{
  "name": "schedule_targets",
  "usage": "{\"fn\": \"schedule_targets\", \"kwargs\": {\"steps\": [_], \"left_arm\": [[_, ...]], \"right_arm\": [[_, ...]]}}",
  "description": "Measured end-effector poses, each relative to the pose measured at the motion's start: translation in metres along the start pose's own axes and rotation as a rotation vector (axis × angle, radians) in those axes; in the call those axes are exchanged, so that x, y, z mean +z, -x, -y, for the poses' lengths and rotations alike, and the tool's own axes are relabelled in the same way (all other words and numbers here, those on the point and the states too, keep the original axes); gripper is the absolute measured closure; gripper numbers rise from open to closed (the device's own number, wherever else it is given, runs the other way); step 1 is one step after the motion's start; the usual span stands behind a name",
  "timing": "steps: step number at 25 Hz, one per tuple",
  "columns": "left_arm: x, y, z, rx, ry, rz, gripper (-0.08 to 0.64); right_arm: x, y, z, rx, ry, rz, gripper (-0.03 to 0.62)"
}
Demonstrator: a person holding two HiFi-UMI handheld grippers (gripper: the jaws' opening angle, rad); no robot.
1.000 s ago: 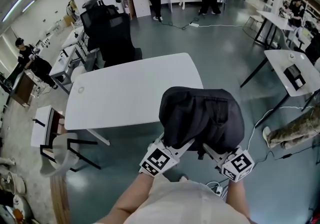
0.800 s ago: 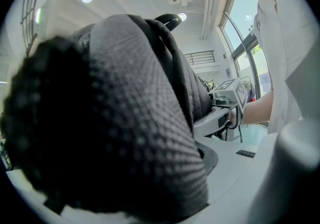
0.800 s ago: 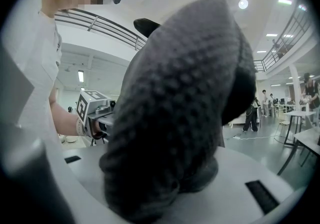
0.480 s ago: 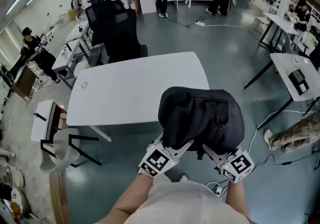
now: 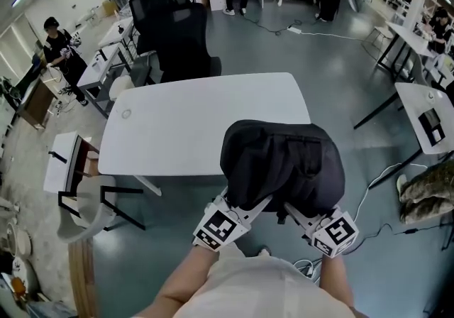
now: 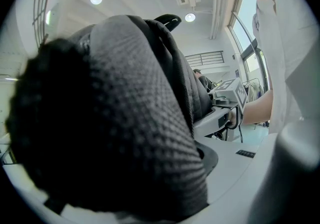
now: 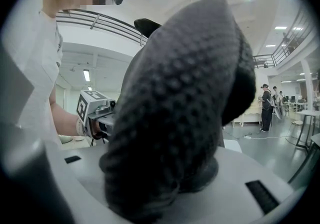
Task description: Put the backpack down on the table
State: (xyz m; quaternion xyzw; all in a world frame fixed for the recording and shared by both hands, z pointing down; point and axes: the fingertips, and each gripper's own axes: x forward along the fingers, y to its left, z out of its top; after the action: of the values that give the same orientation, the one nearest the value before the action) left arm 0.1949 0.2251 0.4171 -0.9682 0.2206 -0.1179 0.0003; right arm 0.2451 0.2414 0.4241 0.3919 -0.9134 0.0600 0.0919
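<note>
A black backpack [image 5: 282,167] hangs in the air, overlapping the near right edge of the white table [image 5: 191,121] in the head view. Both grippers hold it from below. My left gripper [image 5: 254,204] is shut on a padded mesh strap [image 6: 125,118] that fills the left gripper view. My right gripper [image 5: 292,211] is shut on the other mesh strap [image 7: 185,103]. Each gripper's marker cube shows in the other's view: the right gripper [image 6: 227,103] and the left gripper [image 7: 95,113]. The fingertips are hidden under the bag.
Black office chairs [image 5: 177,33] stand behind the table. A small white chair [image 5: 89,203] and a side table [image 5: 64,167] are at its left. More tables [image 5: 425,114], a camouflage bag [image 5: 425,185] and floor cables [image 5: 379,182] lie to the right. People stand far off.
The backpack and both grippers have moved toward the table; the bag's far edge now overlaps the table's near edge. Both grips are unchanged.
</note>
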Motion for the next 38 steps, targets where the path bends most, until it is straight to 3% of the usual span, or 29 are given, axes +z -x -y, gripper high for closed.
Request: {"fn": "schedule_targets", "kwargs": {"steps": [18, 28, 38], "left_arm": [[-0.023, 0.091, -0.154, 0.083, 0.005, 0.021, 0.425], [-0.033, 0.121, -0.198, 0.099, 0.021, 0.034, 0.425], [-0.040, 0.115, -0.251, 0.166, 0.041, 0.023, 0.425]], "right_arm": [[0.043, -0.172, -0.038, 0.078, 0.037, 0.003, 0.390], [0.053, -0.224, -0.055, 0.096, 0.046, -0.022, 0.390], [0.060, -0.275, -0.032, 0.160, 0.051, -0.024, 0.390]]}}
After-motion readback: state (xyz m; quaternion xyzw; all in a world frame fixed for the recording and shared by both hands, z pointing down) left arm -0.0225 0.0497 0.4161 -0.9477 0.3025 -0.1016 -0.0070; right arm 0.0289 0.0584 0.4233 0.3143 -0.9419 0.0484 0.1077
